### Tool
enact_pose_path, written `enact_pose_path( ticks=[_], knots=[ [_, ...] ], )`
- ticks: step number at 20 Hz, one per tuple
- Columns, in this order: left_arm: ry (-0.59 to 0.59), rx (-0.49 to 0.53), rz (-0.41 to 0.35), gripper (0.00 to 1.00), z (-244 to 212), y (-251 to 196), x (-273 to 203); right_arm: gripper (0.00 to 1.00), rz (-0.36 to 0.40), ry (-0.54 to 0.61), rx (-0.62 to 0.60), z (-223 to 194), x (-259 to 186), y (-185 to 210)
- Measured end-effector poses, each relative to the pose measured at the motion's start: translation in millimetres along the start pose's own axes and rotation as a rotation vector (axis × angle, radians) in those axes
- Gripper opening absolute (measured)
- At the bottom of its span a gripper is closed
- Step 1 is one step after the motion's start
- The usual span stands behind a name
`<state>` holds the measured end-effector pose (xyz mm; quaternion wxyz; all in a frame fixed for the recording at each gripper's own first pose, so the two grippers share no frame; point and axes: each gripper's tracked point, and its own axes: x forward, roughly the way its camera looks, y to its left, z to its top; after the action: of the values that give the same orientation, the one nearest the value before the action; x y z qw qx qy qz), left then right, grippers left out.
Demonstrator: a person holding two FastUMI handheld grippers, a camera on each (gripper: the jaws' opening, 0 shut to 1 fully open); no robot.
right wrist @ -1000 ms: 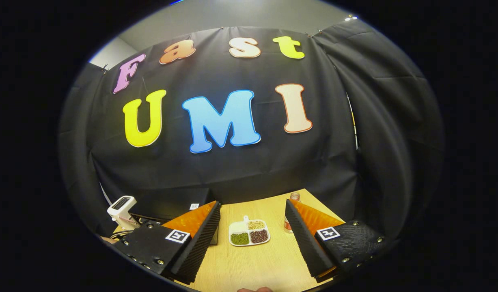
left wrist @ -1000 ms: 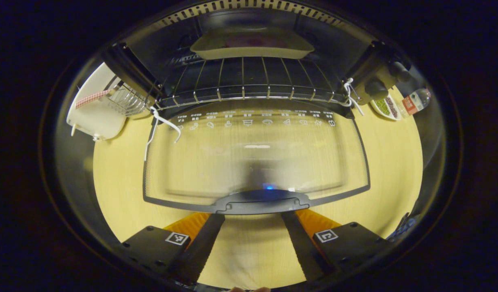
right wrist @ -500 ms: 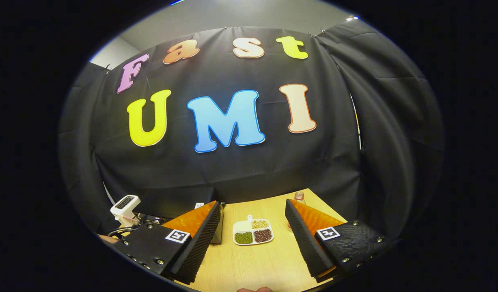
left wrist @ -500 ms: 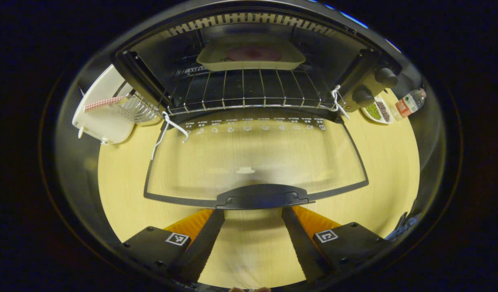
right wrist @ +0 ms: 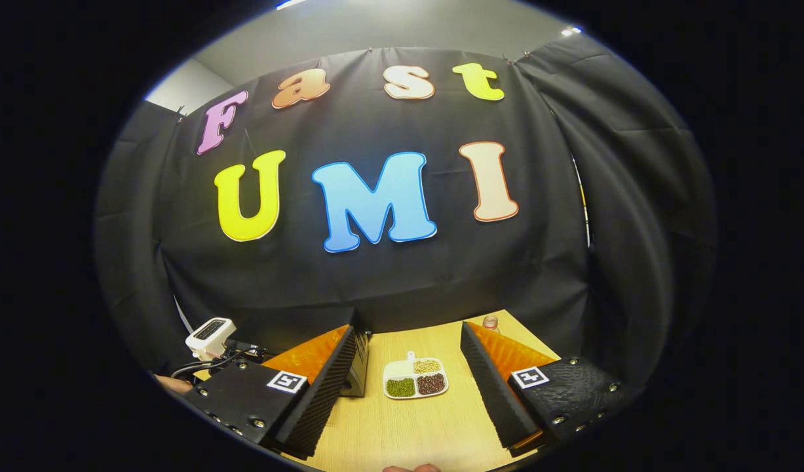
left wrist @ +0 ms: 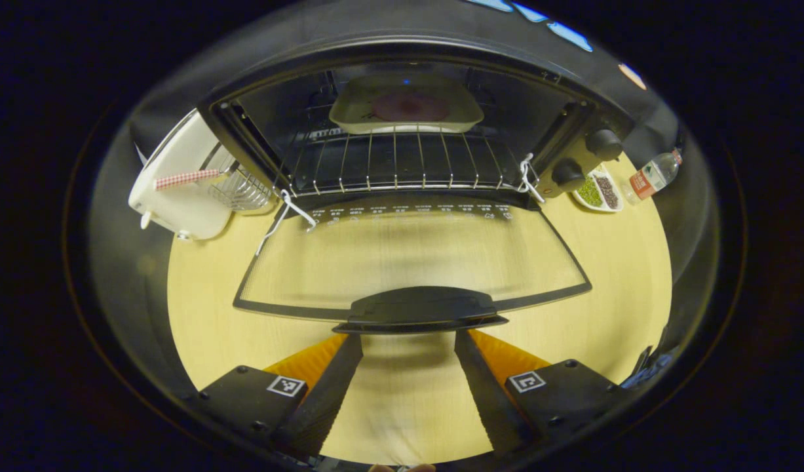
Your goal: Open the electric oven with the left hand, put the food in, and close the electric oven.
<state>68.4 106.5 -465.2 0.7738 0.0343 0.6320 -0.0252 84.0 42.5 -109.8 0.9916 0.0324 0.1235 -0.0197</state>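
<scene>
In the left gripper view the black electric oven (left wrist: 572, 85) stands with its glass door (left wrist: 408, 255) folded down toward me. A pale dish holding a reddish-brown piece of food (left wrist: 408, 105) sits at the back of the wire rack (left wrist: 402, 160). My left gripper (left wrist: 408, 341) is open, and its two fingertips reach just under the door's dark handle (left wrist: 420, 311), one at each end. My right gripper (right wrist: 408, 331) hangs open over the wooden table (right wrist: 408, 432) with nothing between its fingers. A corner of the oven (right wrist: 357, 370) shows behind its left finger.
Two knobs (left wrist: 585, 157) sit on the oven's right panel. A white appliance with a wire basket (left wrist: 179, 190) stands left of the oven. A small divided dish of beans (right wrist: 415, 379) and a bottle (left wrist: 647, 177) stand to its right. White cords (left wrist: 290, 210) hang at the hinges.
The oven has slid up and farther off in the left gripper view. The door looks more foreshortened, and the handle's underside now shows. The right gripper drifted slightly.
</scene>
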Motion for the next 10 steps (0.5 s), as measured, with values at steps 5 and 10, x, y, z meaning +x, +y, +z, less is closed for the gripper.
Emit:
enact_pose_path(
  ticks=[5,10],
  knots=[
    [-0.042,-0.004,-0.001,0.97,12,-4,-10,0.98,0.013,-0.017,0.01,7,1,0],
    [-0.097,0.004,0.03,0.97,37,-4,-15,0.98,0.011,-0.012,0.015,4,1,-8]
  ],
)
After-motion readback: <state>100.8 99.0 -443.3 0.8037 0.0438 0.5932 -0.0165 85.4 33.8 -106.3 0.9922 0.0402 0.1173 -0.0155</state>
